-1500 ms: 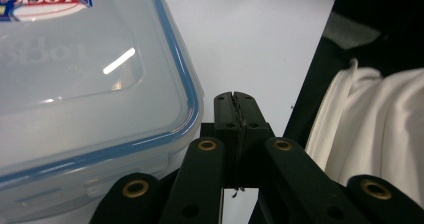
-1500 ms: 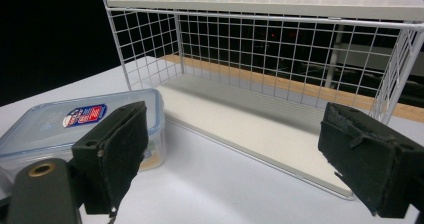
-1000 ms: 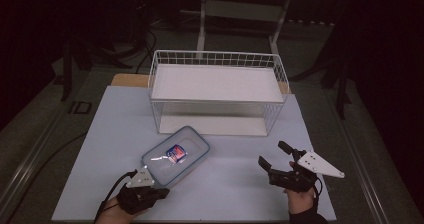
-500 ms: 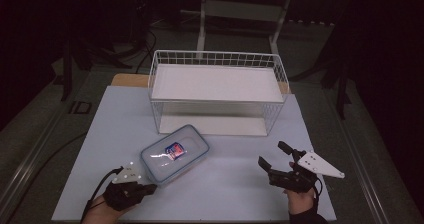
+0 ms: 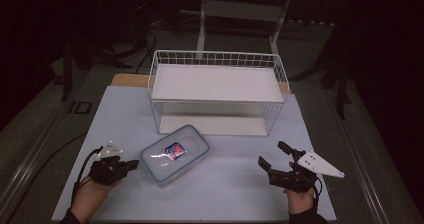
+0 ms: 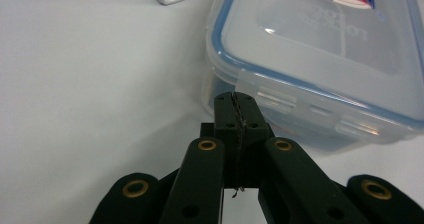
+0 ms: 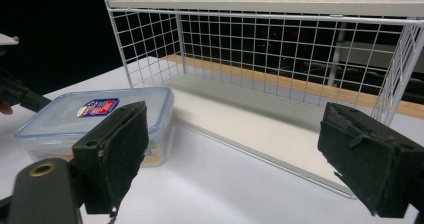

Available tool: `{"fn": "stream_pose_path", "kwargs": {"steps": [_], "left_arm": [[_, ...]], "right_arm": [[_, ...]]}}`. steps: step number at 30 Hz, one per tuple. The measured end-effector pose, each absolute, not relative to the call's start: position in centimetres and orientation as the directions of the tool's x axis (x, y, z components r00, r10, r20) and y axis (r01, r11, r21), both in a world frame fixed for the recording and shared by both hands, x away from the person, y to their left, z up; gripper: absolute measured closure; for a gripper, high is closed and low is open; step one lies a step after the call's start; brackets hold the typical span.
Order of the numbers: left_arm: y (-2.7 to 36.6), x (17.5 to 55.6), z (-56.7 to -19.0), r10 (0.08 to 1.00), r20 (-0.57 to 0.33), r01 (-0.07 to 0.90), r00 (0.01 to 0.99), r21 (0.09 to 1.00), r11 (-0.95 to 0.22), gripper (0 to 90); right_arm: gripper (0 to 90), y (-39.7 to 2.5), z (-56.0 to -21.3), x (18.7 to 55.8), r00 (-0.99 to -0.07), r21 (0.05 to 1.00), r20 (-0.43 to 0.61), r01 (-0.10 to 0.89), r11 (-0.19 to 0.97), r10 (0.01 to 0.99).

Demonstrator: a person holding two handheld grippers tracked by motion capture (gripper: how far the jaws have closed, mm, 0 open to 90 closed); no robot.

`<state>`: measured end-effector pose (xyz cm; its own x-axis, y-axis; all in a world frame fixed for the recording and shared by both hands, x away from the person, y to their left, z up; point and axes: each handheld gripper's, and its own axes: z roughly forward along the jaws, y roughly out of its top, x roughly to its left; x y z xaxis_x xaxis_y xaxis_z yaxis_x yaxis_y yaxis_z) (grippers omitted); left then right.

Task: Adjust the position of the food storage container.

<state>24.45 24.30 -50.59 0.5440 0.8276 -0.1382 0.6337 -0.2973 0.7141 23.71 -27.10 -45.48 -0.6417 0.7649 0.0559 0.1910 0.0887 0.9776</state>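
Dark room beyond a pale table (image 5: 125,114), floor and stand legs barely lit. Left gripper (image 5: 131,165) low at near left of table in high view, held in a hand (image 5: 90,196), jaws pressed together with nothing between them; in left gripper view (image 6: 235,115) the two pads meet along a thin seam. Tips just beside the near short end of a clear plastic container (image 5: 175,154), a small gap visible in high view; contact in left gripper view too close to call. Container lies flat near table centre, angled, blue-rimmed lid on, red and blue label (image 5: 175,149) on top; latch flap (image 6: 295,109) of the lid faces the jaws. Right gripper (image 5: 274,156) at near right of table, held in a hand (image 5: 299,199), jaws spread wide and empty, grey three-cornered plate (image 5: 320,164) on top, well apart from the container. Right gripper view (image 7: 235,154): pads far apart at the frame's two sides, container (image 7: 95,115) at left behind the left pad. White wire rack (image 5: 217,91) with a solid white upper shelf stands at far centre of table, container just in front of its left corner; rack's lower tray (image 7: 260,124) bare.
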Motion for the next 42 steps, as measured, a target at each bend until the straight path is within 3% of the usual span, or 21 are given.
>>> {"fn": "stream_pose_path", "kwargs": {"steps": [19, 25, 32, 42], "left_arm": [[22.5, 27.8, -50.5, 0.825, -0.141, 0.628, 0.547, 0.721, -0.293, 89.7], [23.5, 26.2, -50.1, 0.840, -0.153, 0.644, 0.520, 0.717, -0.268, 89.7], [22.6, 23.7, -50.3, 0.808, -0.190, 0.653, 0.558, 0.701, -0.286, 89.6], [21.7, 24.1, -49.9, 0.794, -0.188, 0.643, 0.578, 0.705, -0.301, 89.7]], "right_arm": [[12.5, -27.1, -45.5, 23.6, -0.644, 0.977, 0.055, 0.191, 0.091, 0.763], [12.5, -27.2, -45.5, 23.6, -0.640, 0.978, 0.056, 0.191, 0.088, 0.766], [12.5, -27.1, -45.6, 23.7, -0.644, 0.977, 0.056, 0.194, 0.092, 0.763], [12.5, -27.3, -45.6, 23.6, -0.640, 0.977, 0.058, 0.195, 0.088, 0.767]]}}
